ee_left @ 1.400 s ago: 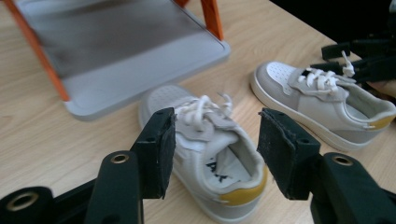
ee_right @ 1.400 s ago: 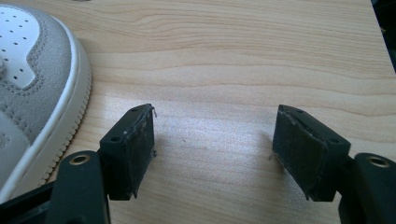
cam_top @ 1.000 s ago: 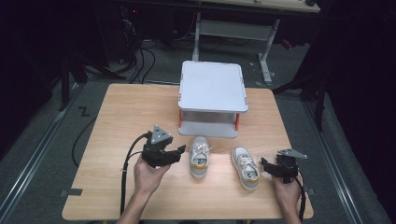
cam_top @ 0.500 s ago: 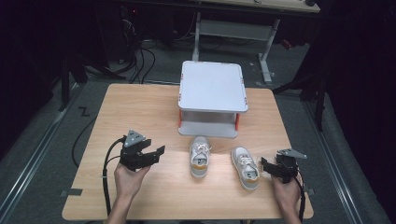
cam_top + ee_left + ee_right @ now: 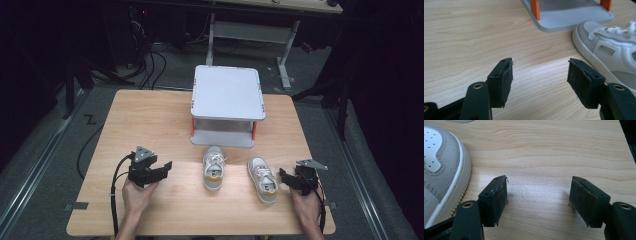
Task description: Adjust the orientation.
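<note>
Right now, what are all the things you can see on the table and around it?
shoes: two, white and grey, side by side on the table, in front of the shelf.
shelf: one, grey with orange posts, at the table's far middle.
table: one, light wood.
desk frame: one, grey, on the floor behind.
left gripper: one, black, open, left of the shoes.
right gripper: one, black, open, beside the right shoe.
hands: two, at the near edge.
</note>
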A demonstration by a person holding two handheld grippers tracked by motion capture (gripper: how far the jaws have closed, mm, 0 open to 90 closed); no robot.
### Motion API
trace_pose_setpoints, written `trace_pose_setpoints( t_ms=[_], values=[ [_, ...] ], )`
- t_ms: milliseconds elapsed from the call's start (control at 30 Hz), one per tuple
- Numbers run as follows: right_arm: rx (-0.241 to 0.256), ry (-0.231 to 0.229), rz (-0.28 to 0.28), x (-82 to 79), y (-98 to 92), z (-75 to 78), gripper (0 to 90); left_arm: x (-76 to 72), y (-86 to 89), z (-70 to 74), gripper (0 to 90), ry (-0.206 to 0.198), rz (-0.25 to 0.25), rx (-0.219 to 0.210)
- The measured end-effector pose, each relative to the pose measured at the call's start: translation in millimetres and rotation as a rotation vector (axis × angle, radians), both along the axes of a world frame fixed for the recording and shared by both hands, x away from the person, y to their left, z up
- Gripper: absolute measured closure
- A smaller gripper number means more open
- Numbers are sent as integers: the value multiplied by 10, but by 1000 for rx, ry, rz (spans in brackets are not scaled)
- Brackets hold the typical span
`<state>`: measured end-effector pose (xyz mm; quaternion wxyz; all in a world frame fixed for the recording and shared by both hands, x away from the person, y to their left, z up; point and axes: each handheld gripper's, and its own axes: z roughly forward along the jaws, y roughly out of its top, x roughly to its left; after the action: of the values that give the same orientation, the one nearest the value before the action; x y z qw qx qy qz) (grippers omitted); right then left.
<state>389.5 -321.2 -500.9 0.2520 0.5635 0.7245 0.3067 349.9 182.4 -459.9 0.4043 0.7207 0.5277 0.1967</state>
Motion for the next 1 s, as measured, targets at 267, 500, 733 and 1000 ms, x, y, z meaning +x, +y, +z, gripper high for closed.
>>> trace_pose_setpoints(
  t_ms=[267,500,733,1000],
  values=[
    [26,9,83,-60,7,34,493,50,-22,-154,368,29,12,-8],
    [120,-73,148,-238,0,242,571,78,-27,-295,369,25,43,35],
    [146,-68,269,-405,105,502,592,94,14,-399,368,33,80,90],
    [126,-57,336,-459,263,551,621,87,-31,-457,365,28,81,124]
  ],
)
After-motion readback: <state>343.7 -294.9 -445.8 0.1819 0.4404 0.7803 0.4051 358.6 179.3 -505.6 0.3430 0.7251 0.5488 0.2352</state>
